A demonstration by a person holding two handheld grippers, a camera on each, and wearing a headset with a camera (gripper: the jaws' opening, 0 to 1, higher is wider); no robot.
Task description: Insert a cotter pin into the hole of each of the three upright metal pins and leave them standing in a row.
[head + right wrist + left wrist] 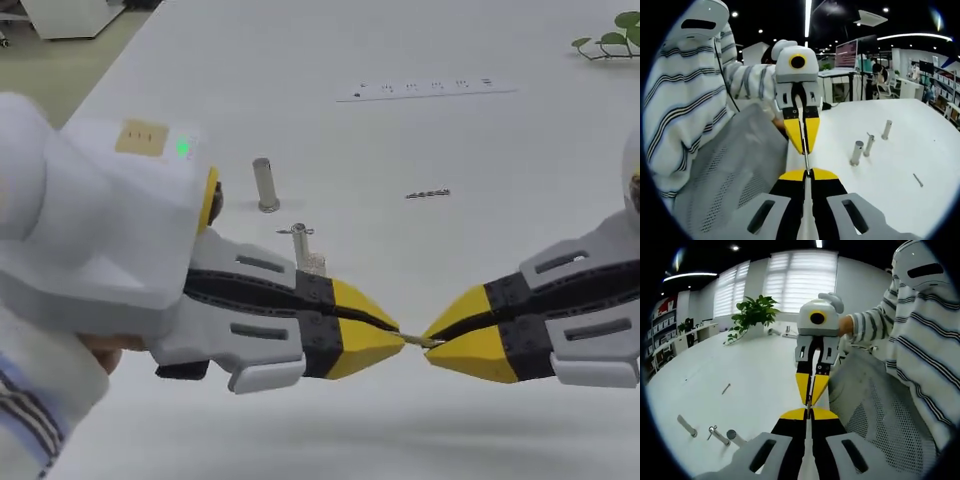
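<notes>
Cotter pin (412, 341), thin and silvery, bridges left tongs (397, 337) and right tongs (427, 341), both clenched on it.

The left gripper (398, 340) and the right gripper (428, 343) meet tip to tip over the near table (500, 260), with a cotter pin (414, 341) between them. Just behind the left gripper stand the metal pins (300, 240). A loose cotter pin (428, 194) lies farther right.

Left gripper (809, 413) jaws closed on cotter pin (809, 405), right gripper (809, 399) pinching its far end, three metal pins (720, 436) on white table (760, 370), loose pin (726, 388), potted plant (752, 312)
</notes>
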